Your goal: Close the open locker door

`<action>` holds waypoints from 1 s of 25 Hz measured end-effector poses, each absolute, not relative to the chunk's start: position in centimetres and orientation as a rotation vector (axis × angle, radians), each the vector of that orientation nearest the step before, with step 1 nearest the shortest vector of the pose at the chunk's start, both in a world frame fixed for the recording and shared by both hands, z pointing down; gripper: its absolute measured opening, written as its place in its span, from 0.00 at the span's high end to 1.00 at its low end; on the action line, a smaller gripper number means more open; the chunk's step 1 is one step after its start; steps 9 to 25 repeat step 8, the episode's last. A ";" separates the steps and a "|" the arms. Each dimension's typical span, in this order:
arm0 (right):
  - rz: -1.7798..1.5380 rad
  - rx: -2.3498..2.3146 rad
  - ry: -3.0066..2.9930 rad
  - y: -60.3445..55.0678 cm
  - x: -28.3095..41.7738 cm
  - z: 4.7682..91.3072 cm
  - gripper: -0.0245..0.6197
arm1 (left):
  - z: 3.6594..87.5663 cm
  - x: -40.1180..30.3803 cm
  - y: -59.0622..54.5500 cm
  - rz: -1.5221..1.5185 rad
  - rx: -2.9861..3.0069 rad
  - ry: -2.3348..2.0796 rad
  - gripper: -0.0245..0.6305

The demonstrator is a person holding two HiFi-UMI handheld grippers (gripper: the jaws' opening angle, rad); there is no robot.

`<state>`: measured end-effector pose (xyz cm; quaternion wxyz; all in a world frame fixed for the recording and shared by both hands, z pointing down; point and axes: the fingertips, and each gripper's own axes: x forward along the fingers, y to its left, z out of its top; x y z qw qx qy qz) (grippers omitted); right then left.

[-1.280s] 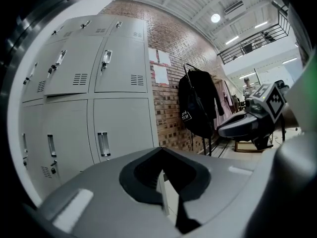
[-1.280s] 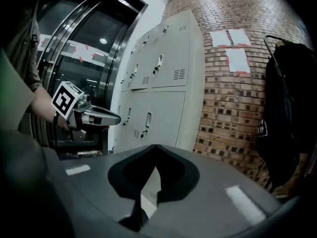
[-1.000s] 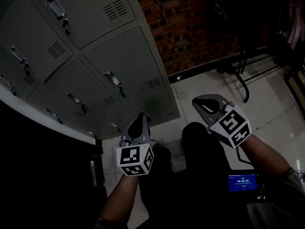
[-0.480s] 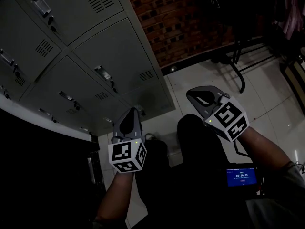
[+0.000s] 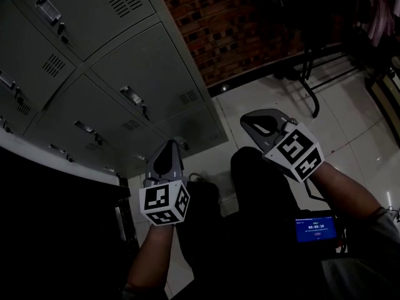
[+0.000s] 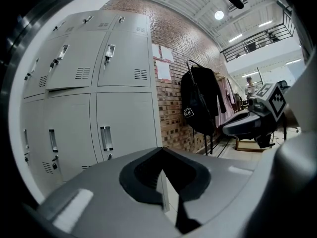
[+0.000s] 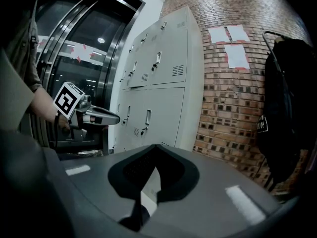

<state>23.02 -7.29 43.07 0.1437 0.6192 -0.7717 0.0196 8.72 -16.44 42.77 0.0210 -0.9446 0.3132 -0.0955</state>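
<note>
Both grippers held closed and empty, clear of the lockers

Left gripper [image 5: 169, 152] and right gripper [image 5: 253, 122]: jaws are seen tip to tip, nothing gripped or touched. Locker doors [image 6: 121, 63] ahead of and above the left gripper all look flush. Either the open door is already closed or it is out of view, so the step cannot be judged.

Left gripper [image 6: 161, 151] closed, grey lockers [image 6: 124, 125] ahead
</note>
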 end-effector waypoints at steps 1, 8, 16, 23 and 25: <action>0.056 1.785 -2.225 -7.3 23.0 43.1 0.95 | 42.8 8.7 -16.4 -0.297 -2.928 0.971 0.96; 0.059 1.787 -2.223 -7.1 23.0 43.1 0.95 | 42.8 8.6 -16.4 -0.300 -2.930 0.975 0.96; 0.059 1.787 -2.223 -7.1 23.0 43.1 0.95 | 42.8 8.6 -16.4 -0.300 -2.930 0.975 0.96; 0.059 1.787 -2.223 -7.1 23.0 43.1 0.95 | 42.8 8.6 -16.4 -0.300 -2.930 0.975 0.96; 0.059 1.787 -2.223 -7.1 23.0 43.1 0.95 | 42.8 8.6 -16.4 -0.300 -2.930 0.975 0.96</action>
